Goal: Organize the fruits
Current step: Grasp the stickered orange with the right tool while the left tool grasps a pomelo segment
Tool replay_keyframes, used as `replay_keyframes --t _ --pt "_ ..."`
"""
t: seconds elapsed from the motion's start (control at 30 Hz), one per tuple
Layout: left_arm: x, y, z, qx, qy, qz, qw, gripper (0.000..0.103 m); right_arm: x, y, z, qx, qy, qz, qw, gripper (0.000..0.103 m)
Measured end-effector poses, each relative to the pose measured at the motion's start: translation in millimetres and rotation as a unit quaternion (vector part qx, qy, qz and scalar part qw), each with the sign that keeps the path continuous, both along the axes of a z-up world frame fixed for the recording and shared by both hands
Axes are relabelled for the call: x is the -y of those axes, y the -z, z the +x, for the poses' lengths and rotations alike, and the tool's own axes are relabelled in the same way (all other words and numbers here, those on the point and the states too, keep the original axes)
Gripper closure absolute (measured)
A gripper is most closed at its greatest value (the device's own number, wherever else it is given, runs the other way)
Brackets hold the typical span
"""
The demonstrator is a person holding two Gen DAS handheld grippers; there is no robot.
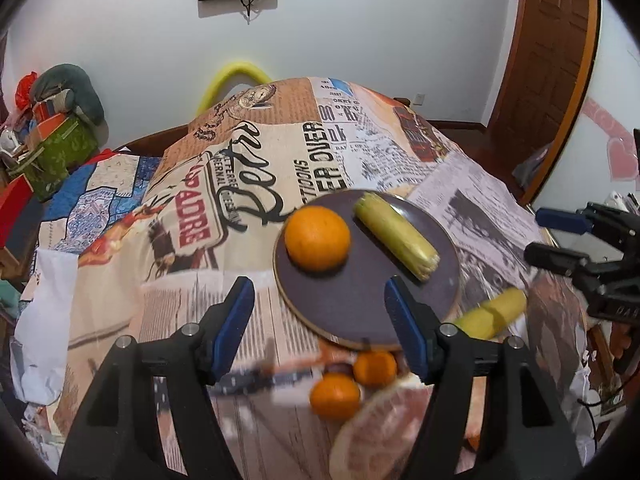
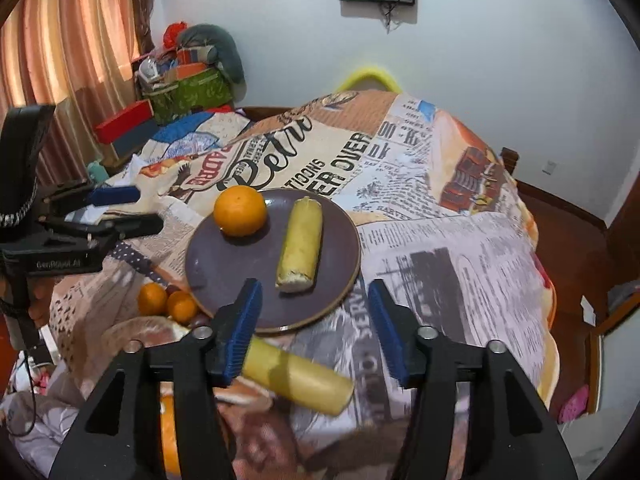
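A dark purple plate (image 1: 344, 308) (image 2: 224, 268) lies on the newspaper-print cloth. On it sit an orange (image 1: 317, 238) (image 2: 239, 211) and a yellow-green corn-like piece (image 1: 396, 236) (image 2: 301, 245). A second yellow piece (image 1: 494, 312) (image 2: 298, 376) lies on the cloth beside the plate's near edge. Two small oranges (image 1: 374, 367) (image 2: 166, 303) lie just off the plate. My left gripper (image 1: 320, 316) is open and empty over the plate's near rim. My right gripper (image 2: 314, 320) is open and empty above the second yellow piece; it also shows at the right of the left wrist view (image 1: 560, 240).
A pale pink cut fruit or bowl (image 1: 384, 428) (image 2: 140, 332) lies near the small oranges. The left gripper shows at the left of the right wrist view (image 2: 120, 212). Boxes and clutter (image 2: 184, 84) stand at the back left. A wooden door (image 1: 548, 72) is at the right.
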State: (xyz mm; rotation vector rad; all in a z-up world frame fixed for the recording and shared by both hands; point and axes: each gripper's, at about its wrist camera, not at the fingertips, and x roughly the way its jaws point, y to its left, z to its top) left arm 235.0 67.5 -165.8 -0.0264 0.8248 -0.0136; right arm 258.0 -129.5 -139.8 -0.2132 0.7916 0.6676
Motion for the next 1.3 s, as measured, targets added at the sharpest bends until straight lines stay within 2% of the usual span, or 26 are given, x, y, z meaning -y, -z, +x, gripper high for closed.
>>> replay_keyframes --t 0.1,0.17,0.27,0.53,0.7,1.07,1.23,1.3 --pt "5 0 -20 -0.002 0.002 -0.002 1.0 0.034 9 -4 -18 0.005 0.011 0.011 1.0 0.046" --pt "9 0 -33 -0.003 0.004 -0.006 1.0 0.033 14 -5 -31 0.005 0.016 0.02 1.0 0.039" --pt "12 3 -50 -0.007 0.005 -0.01 0.9999 0.027 16 -7 -53 0.017 0.022 0.024 0.999 0.034" --pt "17 21 -84 -0.032 0.006 -0.011 0.9994 0.025 6 3 -88 0.018 0.021 0.022 0.999 0.032" --pt "18 35 -99 -0.047 0.011 -0.007 0.9988 0.025 -1 18 -99 -0.001 0.02 0.025 0.999 0.029" --pt "20 68 -92 -0.071 0.021 -0.017 0.9971 0.025 -15 59 -105 -0.058 0.015 0.0 0.998 0.029" --pt "22 77 -82 -0.077 0.027 -0.021 0.9964 0.035 -21 66 -102 -0.075 0.013 0.004 0.997 0.029" --pt "22 80 -78 -0.08 0.026 -0.022 0.9963 0.036 -25 70 -101 -0.081 0.014 0.002 0.997 0.029"
